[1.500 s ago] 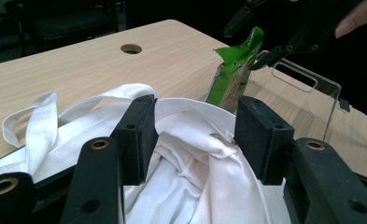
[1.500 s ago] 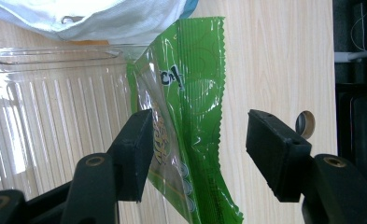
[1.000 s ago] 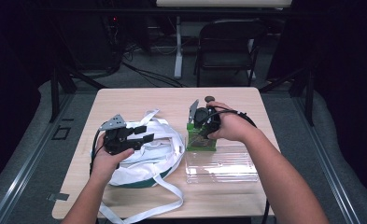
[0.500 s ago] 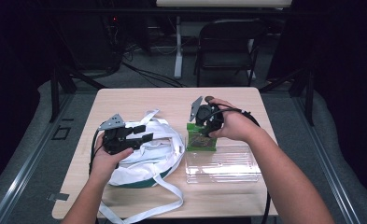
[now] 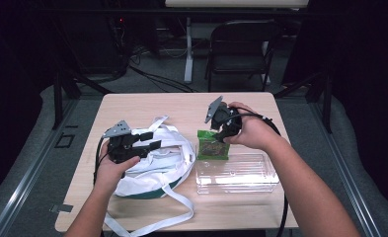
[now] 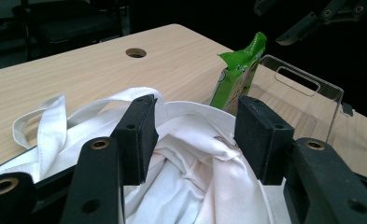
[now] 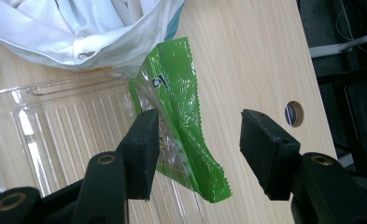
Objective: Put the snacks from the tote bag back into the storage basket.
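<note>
Green packet (image 7: 181, 116): leans on the clear tray's (image 7: 55, 130) end, between my right gripper's (image 7: 197, 140) jaws.
Right gripper: jaws just closing, not yet pressing it.
Left gripper (image 6: 193, 135): unclenched, over the white bag (image 6: 195, 182).

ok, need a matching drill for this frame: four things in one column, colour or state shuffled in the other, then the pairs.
Things:
1. snack packet
2. tote bag
3. storage bin
4. right hand-held gripper

Colour or state:
A. white cloth, straps loose on the table
B. jaws apart, just been closing, around the packet's end without pressing it
C. clear plastic, with a handle slot
D. green, leaning on the bin's rim

Pairs: 1-D, 2-A, 3-C, 4-B
</note>
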Available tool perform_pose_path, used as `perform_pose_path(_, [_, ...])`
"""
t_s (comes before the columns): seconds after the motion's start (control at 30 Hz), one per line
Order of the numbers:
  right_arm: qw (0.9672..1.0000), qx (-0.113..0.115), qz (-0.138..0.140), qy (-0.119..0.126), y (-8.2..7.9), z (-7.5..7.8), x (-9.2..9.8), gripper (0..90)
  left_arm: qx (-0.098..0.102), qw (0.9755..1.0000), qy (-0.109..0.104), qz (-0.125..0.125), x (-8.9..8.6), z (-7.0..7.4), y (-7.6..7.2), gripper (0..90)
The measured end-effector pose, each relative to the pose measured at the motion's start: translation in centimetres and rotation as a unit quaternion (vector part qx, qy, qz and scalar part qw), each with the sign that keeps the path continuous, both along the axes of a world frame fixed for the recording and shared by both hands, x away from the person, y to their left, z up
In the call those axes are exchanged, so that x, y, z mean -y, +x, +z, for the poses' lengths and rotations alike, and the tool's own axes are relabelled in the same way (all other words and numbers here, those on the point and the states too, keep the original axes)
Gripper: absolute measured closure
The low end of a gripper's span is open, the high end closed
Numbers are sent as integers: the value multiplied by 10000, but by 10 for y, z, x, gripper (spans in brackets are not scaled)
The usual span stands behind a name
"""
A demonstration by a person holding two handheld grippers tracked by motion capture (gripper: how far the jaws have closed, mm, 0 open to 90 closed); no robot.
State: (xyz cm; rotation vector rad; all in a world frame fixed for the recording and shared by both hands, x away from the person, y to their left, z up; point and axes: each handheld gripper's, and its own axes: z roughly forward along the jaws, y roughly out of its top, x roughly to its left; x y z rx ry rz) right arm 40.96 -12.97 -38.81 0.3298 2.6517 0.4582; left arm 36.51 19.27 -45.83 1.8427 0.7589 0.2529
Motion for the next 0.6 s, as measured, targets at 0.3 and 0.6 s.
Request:
perform_pose_path(0.3, [9992,73,-243,303,-10,6,7,481,9,10000,1,22,-1,0,0,486])
perform_pose_path(0.6, [9966,120,-563,586,-23,8,15,473,-5,10000,-14,32,-2,1,0,485])
